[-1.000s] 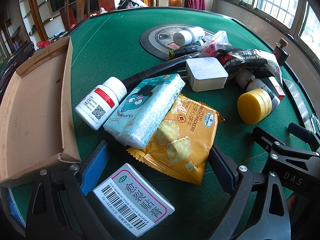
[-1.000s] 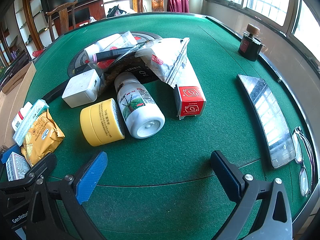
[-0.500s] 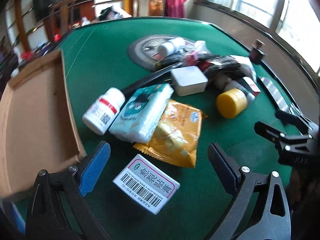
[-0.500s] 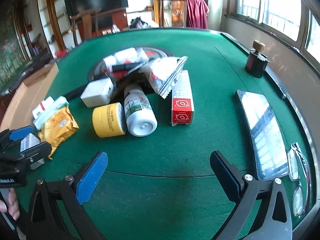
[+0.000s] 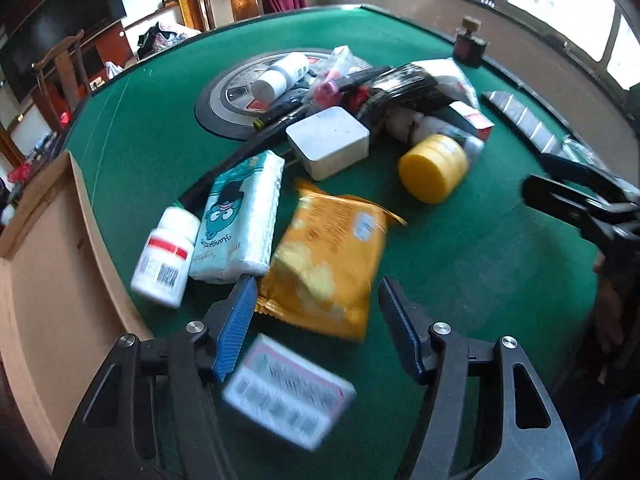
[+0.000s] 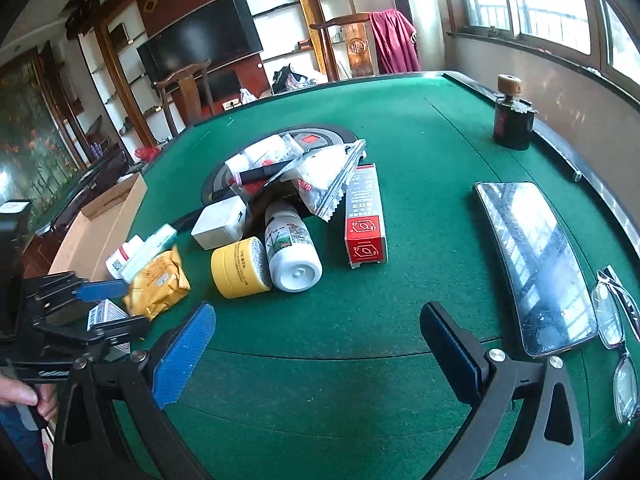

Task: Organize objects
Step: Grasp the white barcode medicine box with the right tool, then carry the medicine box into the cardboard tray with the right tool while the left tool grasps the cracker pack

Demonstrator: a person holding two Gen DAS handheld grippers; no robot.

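Observation:
A small white medicine box with a barcode and pink border lies between my left gripper's fingers, low near their base. The jaws are closing, and a gap still shows between the box and the right pad. Just beyond the fingertips lie an orange cracker packet, a tissue pack and a white pill bottle. The right wrist view shows the left gripper around that box. My right gripper is open over bare green felt with nothing between its fingers.
A flat cardboard box sits at the left table edge. In the middle lie a white adapter, a yellow jar, a white bottle, a red carton and bags. A curved mirror, glasses and a dark bottle are at the right.
My left gripper's jaws have narrowed around the medicine box and the gripper has rolled. My right gripper has drawn back and tilted up, so the pile looks farther away.

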